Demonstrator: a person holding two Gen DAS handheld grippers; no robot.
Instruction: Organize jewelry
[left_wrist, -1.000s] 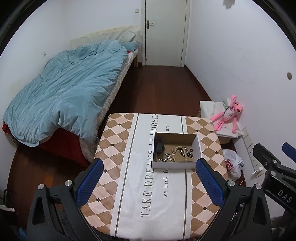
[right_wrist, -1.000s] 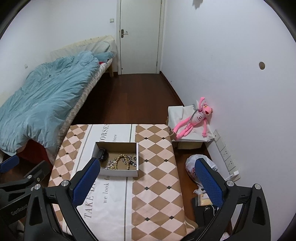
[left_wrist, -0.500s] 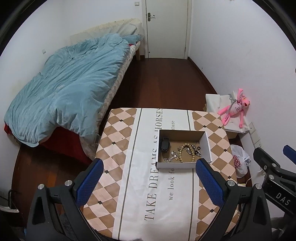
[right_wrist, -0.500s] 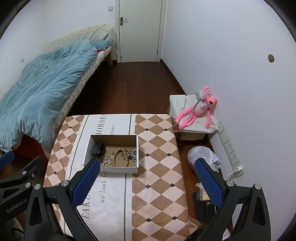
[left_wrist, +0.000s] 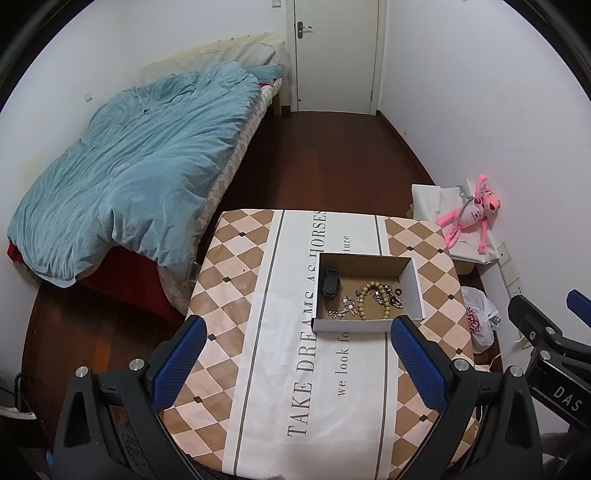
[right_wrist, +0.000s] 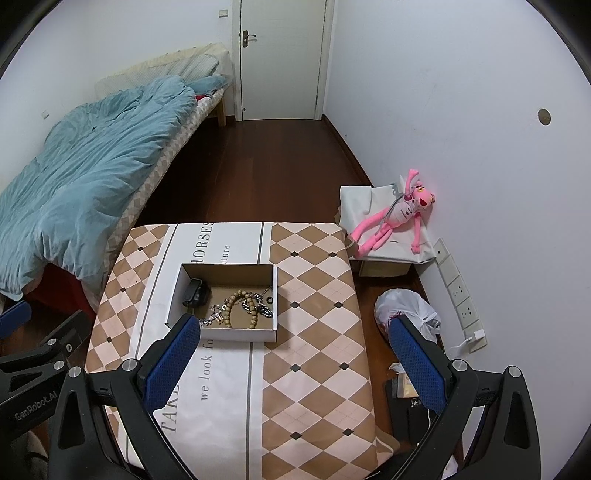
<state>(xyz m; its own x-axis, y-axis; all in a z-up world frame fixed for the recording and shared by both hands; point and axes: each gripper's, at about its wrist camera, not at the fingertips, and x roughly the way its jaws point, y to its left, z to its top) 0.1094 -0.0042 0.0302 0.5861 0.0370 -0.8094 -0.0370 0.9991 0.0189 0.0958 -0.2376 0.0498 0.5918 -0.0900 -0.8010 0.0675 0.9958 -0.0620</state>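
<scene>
A bed (left_wrist: 122, 192) with a blue duvet (right_wrist: 81, 177) is lying at the left of the frame. A white door (left_wrist: 336, 55) is standing shut at top centre. A pink plush (right_wrist: 395, 218) is leaning against the wall at right, above a plastic bag (right_wrist: 406, 310) on the floor.

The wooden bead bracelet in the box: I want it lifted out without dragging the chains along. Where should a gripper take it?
Probably at the top of the wooden bead bracelet arch, farthest from the silver chain. Come straight down from above, since the box walls block any sideways approach, one finger inside the loop, one outside.
</scene>
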